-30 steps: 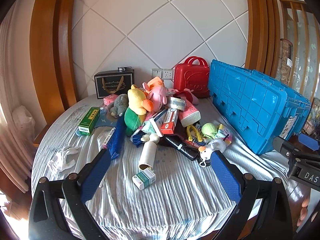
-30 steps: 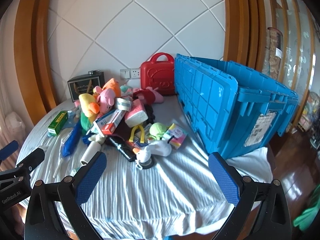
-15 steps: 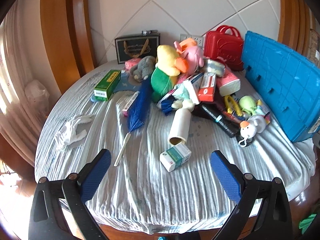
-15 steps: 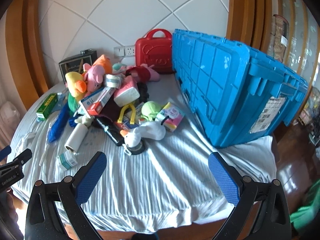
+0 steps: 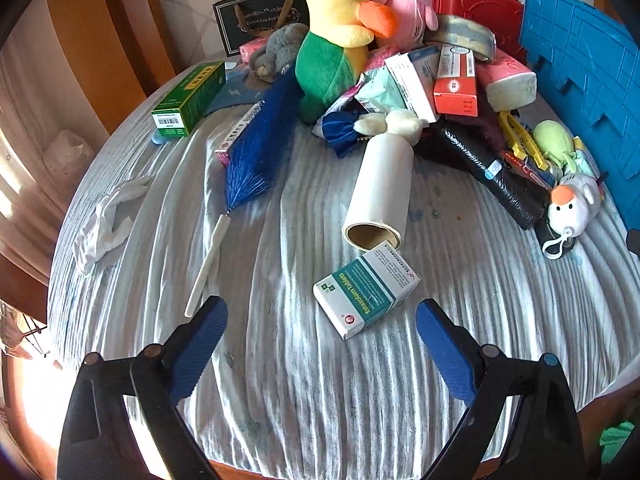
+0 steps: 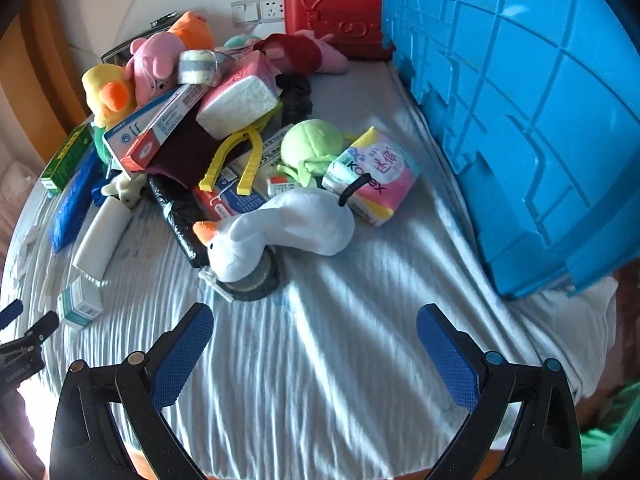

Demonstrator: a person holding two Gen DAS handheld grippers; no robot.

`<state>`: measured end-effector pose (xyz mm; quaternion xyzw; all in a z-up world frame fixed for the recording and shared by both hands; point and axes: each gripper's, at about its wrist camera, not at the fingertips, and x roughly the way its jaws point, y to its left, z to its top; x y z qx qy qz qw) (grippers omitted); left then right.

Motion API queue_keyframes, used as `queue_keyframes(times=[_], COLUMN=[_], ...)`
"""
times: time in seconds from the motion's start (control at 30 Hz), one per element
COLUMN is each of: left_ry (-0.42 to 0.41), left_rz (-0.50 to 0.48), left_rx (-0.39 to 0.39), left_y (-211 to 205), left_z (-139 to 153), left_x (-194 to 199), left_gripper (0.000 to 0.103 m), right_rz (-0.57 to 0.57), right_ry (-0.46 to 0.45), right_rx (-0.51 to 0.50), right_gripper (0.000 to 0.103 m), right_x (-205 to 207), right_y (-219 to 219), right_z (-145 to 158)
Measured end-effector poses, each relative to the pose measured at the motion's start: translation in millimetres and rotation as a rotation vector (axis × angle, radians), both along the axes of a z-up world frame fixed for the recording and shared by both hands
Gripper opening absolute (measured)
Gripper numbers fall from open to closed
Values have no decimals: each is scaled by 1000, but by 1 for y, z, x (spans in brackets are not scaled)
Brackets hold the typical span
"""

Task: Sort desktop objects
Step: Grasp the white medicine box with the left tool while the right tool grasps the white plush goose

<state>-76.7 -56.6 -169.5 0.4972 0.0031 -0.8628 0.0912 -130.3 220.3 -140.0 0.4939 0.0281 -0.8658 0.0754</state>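
Right now I have the left hand-held gripper [image 5: 320, 320] angled down over the round desk [image 5: 280, 400] with its pale striped cloth; its blue-padded jaws stand wide but are closing, with nothing pressed between them. The white-and-teal cardboard tablet box [image 5: 366, 288] lies flat just ahead of that gap, touching the open end of the white paper roll with a cardboard core [image 5: 380, 192] beyond it. Left of the tablet box lie the blue bristle brush with a white handle [image 5: 248, 160] and, farther left, a crumpled white glove [image 5: 106, 220]. My right hand-held gripper [image 6: 316, 328] also has its jaws well apart and empty, over bare cloth. Right of the tablet box I see the white plush goose with an orange beak [image 6: 280, 232] resting on a black tape roll [image 6: 256, 284], and beyond it the big blue plastic crate [image 6: 520, 100].
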Motion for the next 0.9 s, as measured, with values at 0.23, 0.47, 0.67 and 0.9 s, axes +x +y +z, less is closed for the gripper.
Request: queue_keyframes(times=[0.23, 0.47, 0.67, 0.9], left_ry=[-78, -135, -5, 34], left_rz=[19, -6, -39, -102], left_rx=[40, 70, 21, 15], left_y=[-2, 0, 10, 20], left_z=[-27, -40, 10, 15], left_x=[-24, -34, -31, -61], left_gripper=[74, 46, 38, 36], right_rz=[61, 91, 105, 50], right_ry=[-66, -117, -128, -166], right_rx=[-57, -110, -131, -133], right_gripper=[89, 80, 80, 80], right_x=[-31, -49, -58, -75], right_y=[-6, -19, -37, -50], right_z=[-17, -27, -28, -47])
